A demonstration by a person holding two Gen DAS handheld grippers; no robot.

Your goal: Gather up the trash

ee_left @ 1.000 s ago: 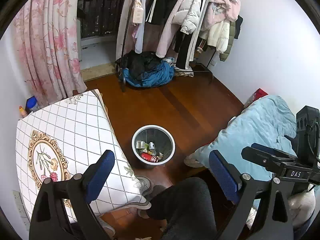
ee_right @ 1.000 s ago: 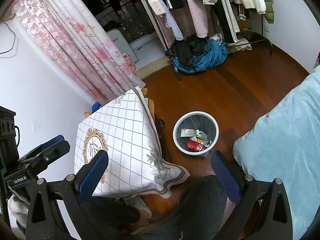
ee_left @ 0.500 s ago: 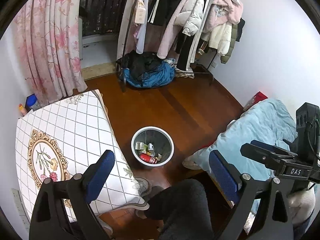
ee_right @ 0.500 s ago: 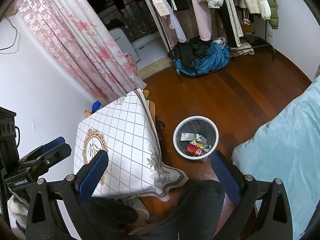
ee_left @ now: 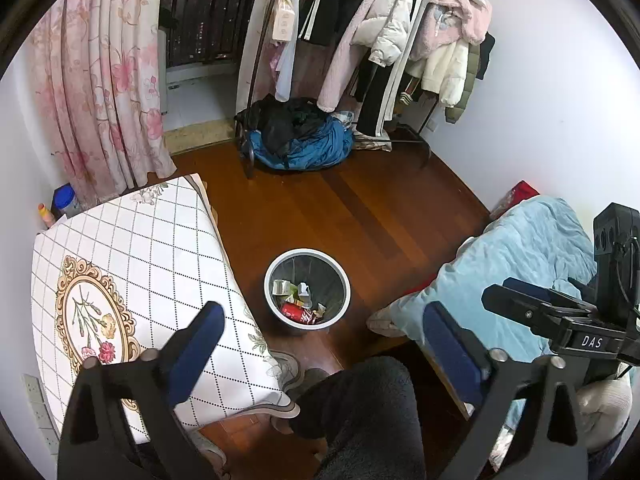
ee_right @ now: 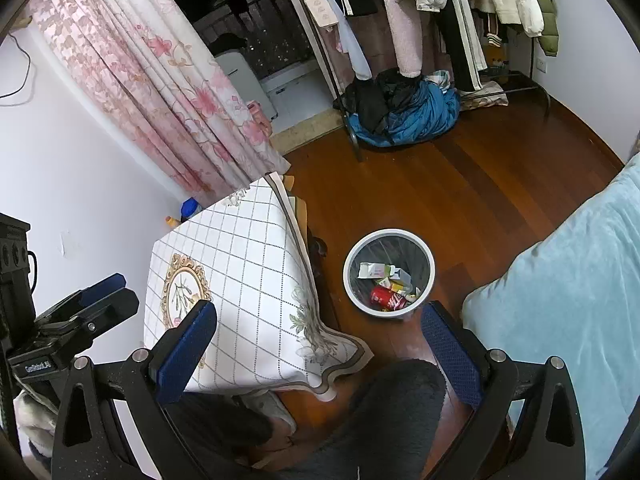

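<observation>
A bedroom with a dark red wooden floor (ee_left: 360,216) and white walls is seen from above through two fisheye cameras, a pink floral curtain (ee_left: 100,92) hanging at the far left and a loaded clothes rack (ee_left: 384,40) standing along the back wall over a heap of blue and black garments (ee_left: 300,140). At centre, a round white-rimmed waste bin (ee_left: 307,254) stands on the floor between a bench (ee_left: 132,264) draped in a white diamond-grid cloth with a gold floral medallion and a bed covered by a light blue blanket (ee_left: 532,264). Inside the bin lie the collected trash items: a red drinks can (ee_left: 298,314), a white carton (ee_right: 374,270) and assorted small wrappers. The left hand-held gripper (ee_left: 320,332) is held high above the scene with its blue-padded fingers (ee_left: 198,342) spread wide apart and nothing between them; the right hand-held gripper (ee_right: 320,336) is likewise spread wide and empty, its fingers (ee_right: 448,354) framing the bin from above. Each device shows at the edge of the other's view. A person's dark fleece-clad leg (ee_left: 360,408) fills the lower middle, beside a pale shoe (ee_left: 290,366) at the cloth's hanging edge. A blue-capped container (ee_left: 66,200) sits on the far side of the bench by the wall.
</observation>
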